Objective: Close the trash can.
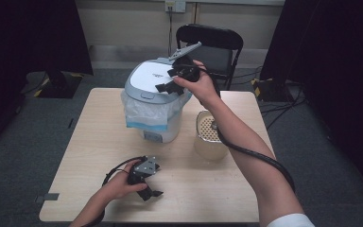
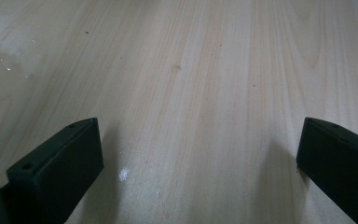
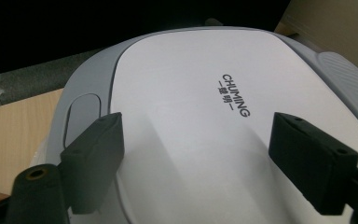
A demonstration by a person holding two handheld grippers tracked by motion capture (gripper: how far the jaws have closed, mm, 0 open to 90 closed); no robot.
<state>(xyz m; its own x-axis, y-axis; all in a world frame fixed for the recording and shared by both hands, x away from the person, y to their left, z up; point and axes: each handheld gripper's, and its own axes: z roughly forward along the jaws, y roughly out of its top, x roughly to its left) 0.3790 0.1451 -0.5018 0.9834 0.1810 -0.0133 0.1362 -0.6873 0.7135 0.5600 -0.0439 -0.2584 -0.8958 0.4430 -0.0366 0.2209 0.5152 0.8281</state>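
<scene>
right gripper view reads "chuming" on the lid [image 3: 205, 130]

A rice cooker [image 1: 155, 101] stands on the far middle of the table [image 1: 90, 156]. Just right of it sits a container [image 1: 211, 137]. A folding chair [image 1: 211, 47] stands behind the table's far edge. The right gripper [image 1: 170, 80] hangs over the cooker's lid [image 3: 200, 107]; the left gripper [image 1: 152, 188] rests near the table's near-left edge.

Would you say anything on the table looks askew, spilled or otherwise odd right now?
Only small things. The white bin has its plastic liner bunched and hanging unevenly down the front below the closed lid. The table shows a pale smear and specks near the left claw. Nothing looks damaged.
</scene>
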